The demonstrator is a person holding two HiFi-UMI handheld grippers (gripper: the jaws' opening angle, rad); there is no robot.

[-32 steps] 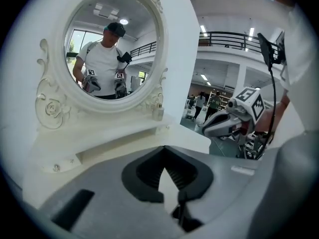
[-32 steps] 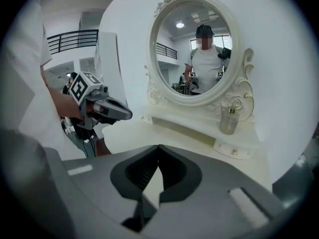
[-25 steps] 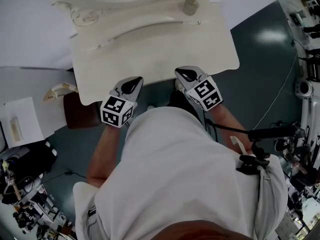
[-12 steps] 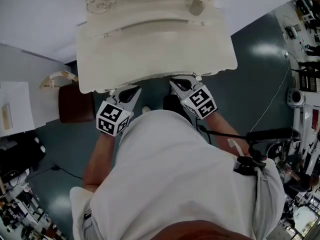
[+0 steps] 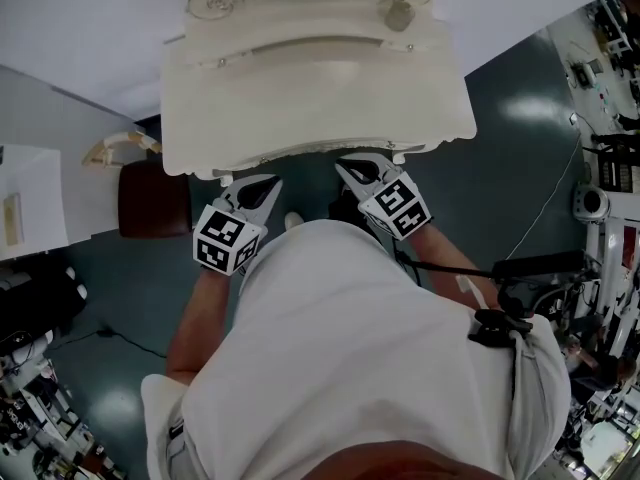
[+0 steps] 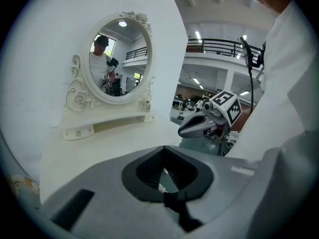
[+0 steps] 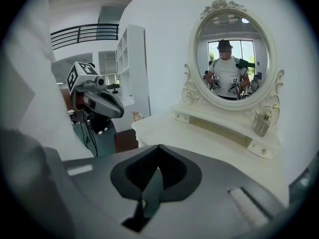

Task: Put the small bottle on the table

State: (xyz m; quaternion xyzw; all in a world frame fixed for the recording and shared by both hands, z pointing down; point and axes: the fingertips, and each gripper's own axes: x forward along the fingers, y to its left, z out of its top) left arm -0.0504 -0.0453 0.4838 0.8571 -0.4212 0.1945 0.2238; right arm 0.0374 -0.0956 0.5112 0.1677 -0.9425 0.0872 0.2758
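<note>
Both pairs of jaws read as clenched on my feeds. The left gripper (image 6: 164, 153) has its two fingers pressed together into a point with nothing between them. The right gripper (image 7: 158, 151) looks the same, closed tight and empty.

From the head view I see both grippers at the near edge of the white dressing table (image 5: 300, 118), the left one by the near left part of the edge and the right one by the near middle. Their tips point toward the far side and lean slightly toward each other. I cannot tell from the pictures whether either tip touches the edge.

The small bottle (image 7: 261, 122) is well apart from both. It stands upright on the raised shelf (image 5: 300, 43) at the far side of the table, close to the right foot of the oval mirror (image 7: 229, 59). In the right gripper view it sits far off and to the right of the line the closed jaws point along, with the bare tabletop between them. From the left gripper it is farther still, across the table to the far right. The mirror shows the person's reflection holding both grippers.

A brown stool (image 5: 150, 203) stands on the floor left of the table.
</note>
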